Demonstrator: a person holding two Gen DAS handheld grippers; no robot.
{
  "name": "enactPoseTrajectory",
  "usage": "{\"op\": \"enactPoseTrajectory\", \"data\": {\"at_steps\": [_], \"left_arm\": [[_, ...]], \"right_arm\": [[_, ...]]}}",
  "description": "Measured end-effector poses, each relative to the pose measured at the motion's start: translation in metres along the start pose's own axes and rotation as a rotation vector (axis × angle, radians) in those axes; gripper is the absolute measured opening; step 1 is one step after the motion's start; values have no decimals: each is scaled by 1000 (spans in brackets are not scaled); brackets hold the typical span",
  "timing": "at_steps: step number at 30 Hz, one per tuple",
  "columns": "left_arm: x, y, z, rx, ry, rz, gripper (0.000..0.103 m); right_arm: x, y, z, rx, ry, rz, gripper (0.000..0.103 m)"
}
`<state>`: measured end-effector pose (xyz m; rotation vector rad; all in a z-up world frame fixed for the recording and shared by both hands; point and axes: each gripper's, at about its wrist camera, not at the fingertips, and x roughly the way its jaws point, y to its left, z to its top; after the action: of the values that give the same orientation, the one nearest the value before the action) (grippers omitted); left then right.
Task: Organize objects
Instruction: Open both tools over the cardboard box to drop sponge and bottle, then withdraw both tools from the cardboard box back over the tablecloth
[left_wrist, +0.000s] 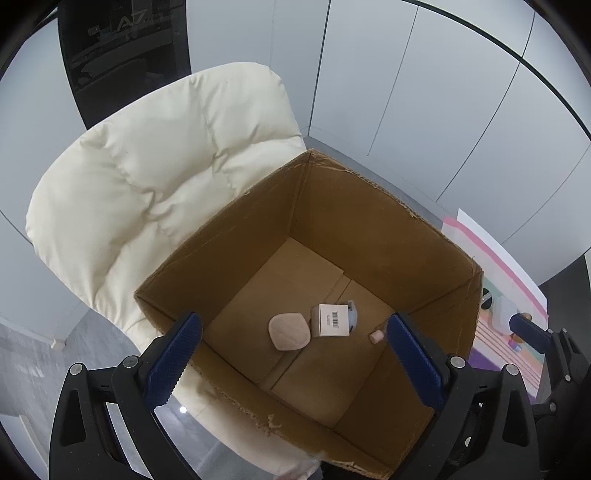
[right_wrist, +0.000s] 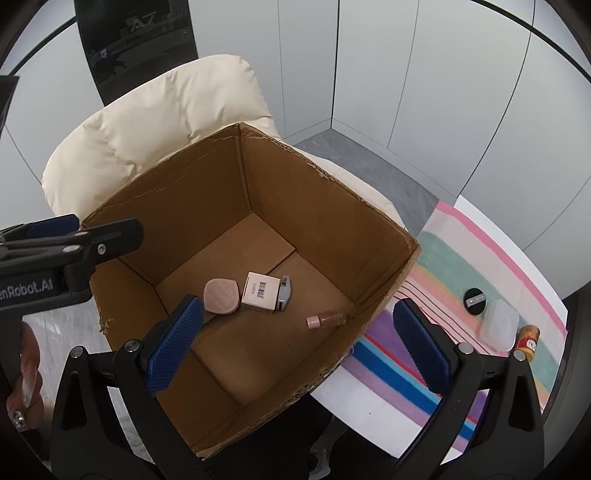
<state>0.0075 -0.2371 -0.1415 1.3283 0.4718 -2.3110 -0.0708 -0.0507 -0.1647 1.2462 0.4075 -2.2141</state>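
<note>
An open cardboard box (left_wrist: 369, 206) (right_wrist: 332, 206) rests on a cream padded chair. On its floor lie a pink rounded compact (left_wrist: 289, 331) (right_wrist: 221, 296), a small white carton with a barcode (left_wrist: 331, 320) (right_wrist: 260, 291), a blue-grey item (left_wrist: 351, 314) (right_wrist: 285, 293) against that carton, and a small pink-capped bottle (left_wrist: 376, 336) (right_wrist: 327, 319). My left gripper (left_wrist: 295, 360) hovers over the box's near edge, open and empty. My right gripper (right_wrist: 297, 345) is open and empty too, straddling the box's right wall. Each gripper shows at the edge of the other's view.
The cream chair (left_wrist: 147, 177) (right_wrist: 166, 122) backs the box. To the right, a table with a striped cloth (right_wrist: 443, 266) carries a black round lid (right_wrist: 475, 301), a clear plastic case (right_wrist: 500, 325) and a small spice jar (right_wrist: 528, 341). A person's hand (right_wrist: 26, 369) shows at lower left.
</note>
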Motion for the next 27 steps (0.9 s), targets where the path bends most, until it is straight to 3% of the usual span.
{"op": "enactPoseTrajectory", "data": {"at_steps": [11, 27], "left_arm": [[-38, 9, -14, 35, -61, -1, 100], [-77, 12, -66, 50, -43, -1, 100]], "right_arm": [[-20, 1, -6, 42, -9, 11, 103], [-81, -4, -52, 92, -41, 11, 103]]}}
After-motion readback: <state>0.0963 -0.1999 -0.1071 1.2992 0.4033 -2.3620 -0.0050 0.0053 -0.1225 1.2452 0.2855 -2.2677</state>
